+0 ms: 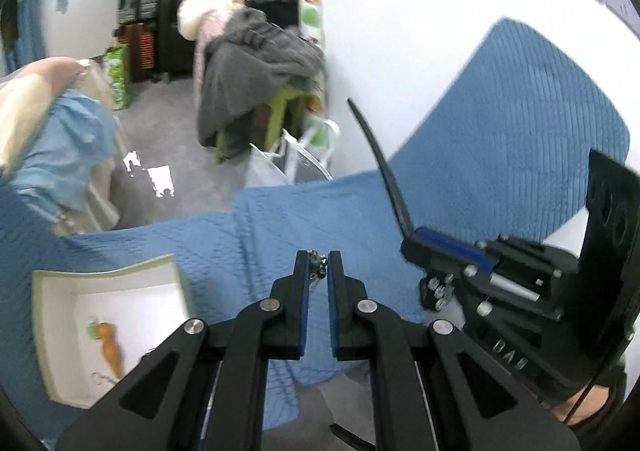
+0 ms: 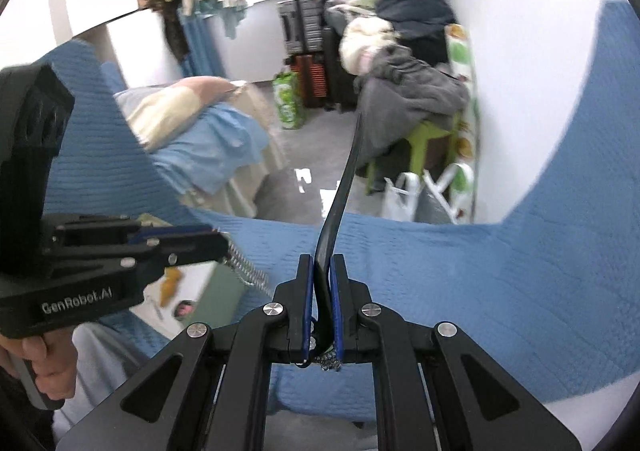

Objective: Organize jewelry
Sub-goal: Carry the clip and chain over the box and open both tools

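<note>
The left tongs [image 1: 319, 265] are clenched on a small jewelry piece [image 1: 318, 264] at their tips. The right tongs [image 2: 321, 271] grip a black strap [image 2: 340, 187] whose long axis rises up and away from the fingers. Both are held above the blue bedspread [image 1: 500, 99]. The white tray [image 1: 52, 331] lies lower left of the left tongs, so the left hand is nearer; judged next move: carry leftward and down.

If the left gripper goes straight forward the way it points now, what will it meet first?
Probably the blue quilt: it fills the space straight past the left gripper, which is shut on a small jewelry piece. The white box sits off to the left, out of the line. Depth is unclear.
</note>
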`<state>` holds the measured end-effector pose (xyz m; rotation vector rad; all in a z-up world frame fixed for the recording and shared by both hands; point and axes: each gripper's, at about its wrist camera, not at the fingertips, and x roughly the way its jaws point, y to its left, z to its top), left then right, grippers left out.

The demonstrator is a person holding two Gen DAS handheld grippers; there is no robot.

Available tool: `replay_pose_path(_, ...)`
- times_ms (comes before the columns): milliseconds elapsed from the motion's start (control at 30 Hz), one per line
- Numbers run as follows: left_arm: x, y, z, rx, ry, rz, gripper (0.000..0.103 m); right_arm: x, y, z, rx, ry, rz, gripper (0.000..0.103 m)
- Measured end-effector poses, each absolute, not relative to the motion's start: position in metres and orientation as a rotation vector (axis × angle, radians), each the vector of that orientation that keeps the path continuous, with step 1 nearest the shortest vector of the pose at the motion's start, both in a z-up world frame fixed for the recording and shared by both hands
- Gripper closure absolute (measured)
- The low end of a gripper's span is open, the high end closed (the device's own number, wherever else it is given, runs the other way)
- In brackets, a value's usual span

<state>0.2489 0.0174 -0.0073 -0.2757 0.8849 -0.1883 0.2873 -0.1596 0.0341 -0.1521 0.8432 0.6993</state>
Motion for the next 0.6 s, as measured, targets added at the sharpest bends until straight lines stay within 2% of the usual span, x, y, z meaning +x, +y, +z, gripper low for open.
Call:
replay_pose_path(300, 0.222, 0.1, -0.004, -0.331, 0.871, -0.052, 0.095, 0.262, -0.07, 0.029, -0.151, 0.866, 0.838, 0.096)
replay_pose_path(600, 0.205, 0.155, -0.046, -0.358, 0.921, 0.055, 0.095, 0.247, -0.008, -0.021, -0.154, 0.993, 0.911, 0.096)
